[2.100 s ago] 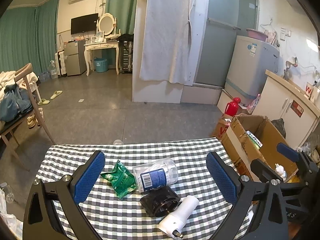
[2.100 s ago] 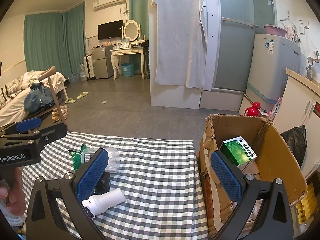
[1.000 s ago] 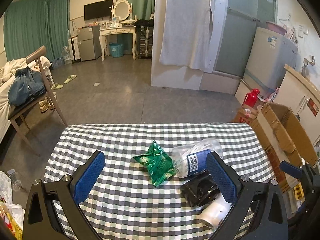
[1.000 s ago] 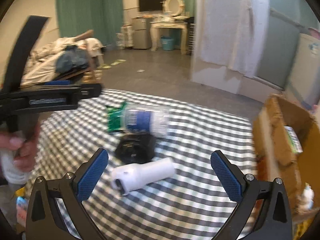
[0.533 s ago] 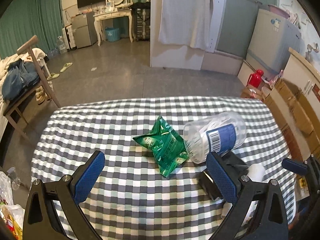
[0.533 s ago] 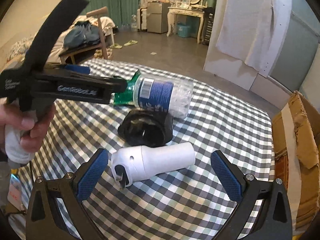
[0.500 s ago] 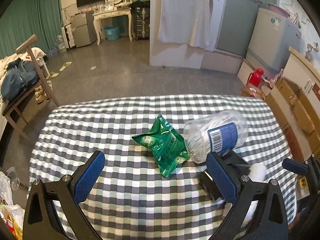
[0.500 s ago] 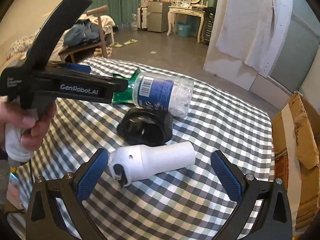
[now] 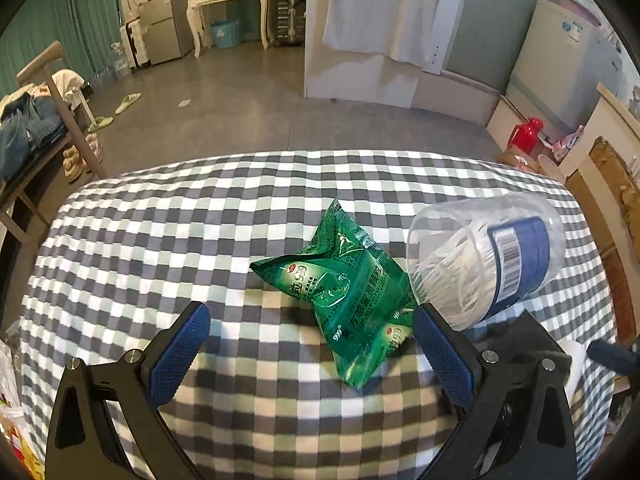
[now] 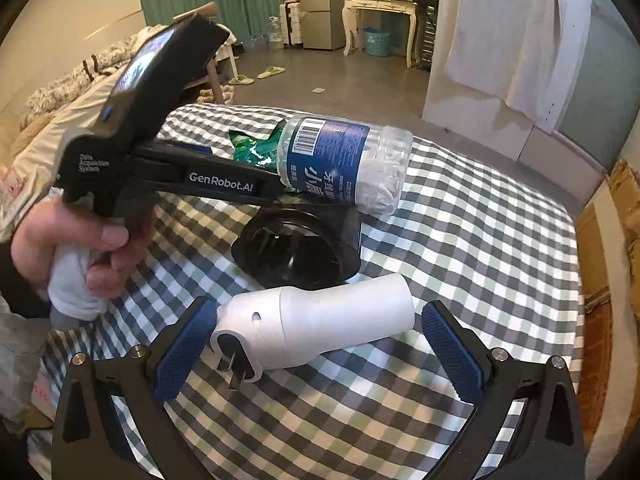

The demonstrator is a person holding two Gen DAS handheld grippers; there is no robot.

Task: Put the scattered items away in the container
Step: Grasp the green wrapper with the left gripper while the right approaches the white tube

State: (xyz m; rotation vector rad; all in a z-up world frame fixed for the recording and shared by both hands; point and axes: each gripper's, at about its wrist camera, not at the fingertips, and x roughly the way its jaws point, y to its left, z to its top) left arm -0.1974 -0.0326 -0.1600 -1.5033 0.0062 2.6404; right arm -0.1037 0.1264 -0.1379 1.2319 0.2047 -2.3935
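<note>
Green crinkled foil sachet [image 9: 347, 296] between the spread pads of the left hand-held gripper [image 9: 312, 354]

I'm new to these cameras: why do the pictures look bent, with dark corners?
Both views are fisheye: in the left wrist view the checked tablecloth bulges like a dome; in the right wrist view the white plug adapter stays sharp while black rims frame the corners.

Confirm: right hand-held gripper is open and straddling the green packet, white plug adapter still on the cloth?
Not quite. The right hand-held gripper is open but straddles the white plug adapter, not the green packet; right wrist view shows it. Adapter lies on the cloth.
</note>
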